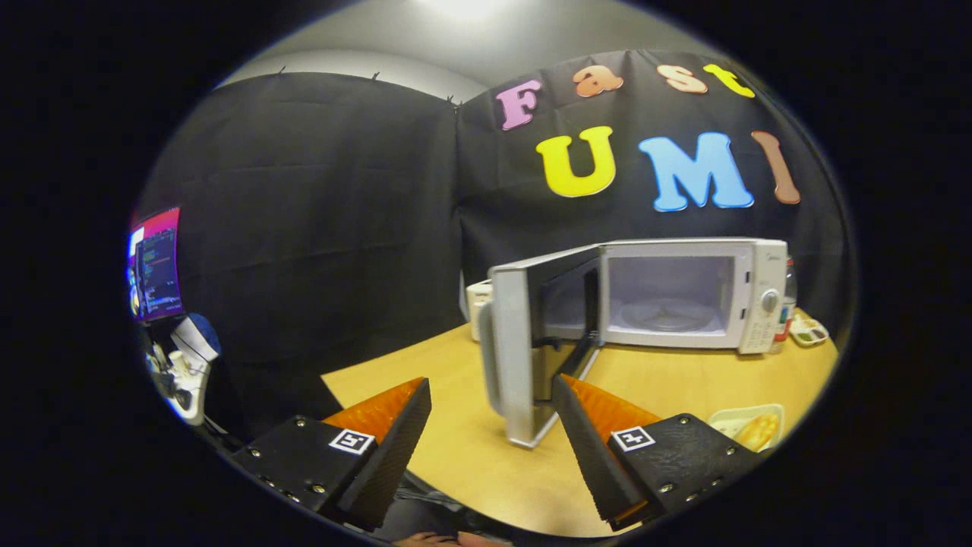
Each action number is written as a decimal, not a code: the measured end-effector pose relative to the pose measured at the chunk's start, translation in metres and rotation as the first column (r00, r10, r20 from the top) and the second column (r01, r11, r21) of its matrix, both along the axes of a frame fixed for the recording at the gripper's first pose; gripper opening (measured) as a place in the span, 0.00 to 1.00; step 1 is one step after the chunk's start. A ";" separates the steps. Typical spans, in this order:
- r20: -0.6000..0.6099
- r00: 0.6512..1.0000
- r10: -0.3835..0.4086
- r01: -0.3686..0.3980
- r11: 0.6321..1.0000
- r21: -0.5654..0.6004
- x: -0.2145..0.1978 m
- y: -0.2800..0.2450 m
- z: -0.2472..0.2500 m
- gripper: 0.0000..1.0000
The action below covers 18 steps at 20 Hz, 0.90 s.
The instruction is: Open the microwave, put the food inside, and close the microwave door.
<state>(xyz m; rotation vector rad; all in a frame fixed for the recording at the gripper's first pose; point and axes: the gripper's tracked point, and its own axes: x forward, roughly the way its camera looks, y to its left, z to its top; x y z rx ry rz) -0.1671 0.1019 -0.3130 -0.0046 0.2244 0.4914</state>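
The gripper (490, 403) is hanging over the near edge of a wooden table (471, 456), its two fingers (395, 433) standing wide apart, released and gripping nothing. Between them only bare tabletop is showing.

Just ahead of the fingers, at about twelve o'clock, the microwave door (516, 349) is standing swung fully open, its free edge pointing back toward the gripper. The lower corner of the door is sitting just beside the tip of the right finger; whether they are touching cannot be told. The door is standing in the way of a straight path between the fingers and the oven's mouth.

At about four o'clock, just beyond the right finger, a pale tray of food (748, 427) is lying on the table, partly hidden by the finger's body.

Farther on, at about one o'clock, the white microwave (683, 296) is sitting on the table with its cavity open and its glass turntable (668, 315) showing inside. A small dish (809, 330) is resting at its right side, and a white object (478, 300) is standing behind the open door.

Well off at nine o'clock, a lit screen (157, 262) is glowing beside the dark booth wall (319, 228).
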 end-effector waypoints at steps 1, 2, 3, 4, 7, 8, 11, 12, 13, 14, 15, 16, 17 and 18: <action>0.031 0.999 -0.026 0.027 0.999 -0.026 0.003 -0.025 -0.005 0.98; 0.045 0.997 -0.060 0.063 0.996 -0.063 0.007 -0.048 -0.012 0.98; 0.054 0.994 -0.095 0.101 0.990 -0.104 0.011 -0.077 -0.019 0.98; 0.067 0.989 -0.129 0.137 0.982 -0.129 0.014 -0.101 -0.022 0.98; 0.078 0.975 -0.210 0.220 0.963 -0.157 0.022 -0.157 -0.031 0.98; 0.071 0.970 -0.232 0.241 0.956 -0.166 0.026 -0.173 -0.037 0.98; 0.019 0.964 -0.265 0.265 0.949 -0.170 0.030 -0.202 -0.058 0.98; -0.001 0.957 -0.289 0.284 0.942 -0.178 0.032 -0.214 -0.070 0.98; -0.016 0.952 -0.305 0.297 0.938 -0.181 0.034 -0.222 -0.077 0.96; -0.044 0.946 -0.320 0.307 0.933 -0.186 0.037 -0.229 -0.089 0.95; -0.065 0.942 -0.330 0.313 0.931 -0.188 0.038 -0.234 -0.095 0.95; -0.093 0.937 -0.337 0.316 0.930 -0.190 0.039 -0.237 -0.101 0.95; -0.120 0.933 -0.341 0.315 0.930 -0.190 0.040 -0.237 -0.108 0.95; -0.145 0.927 -0.346 0.315 0.928 -0.200 0.039 -0.240 -0.113 0.95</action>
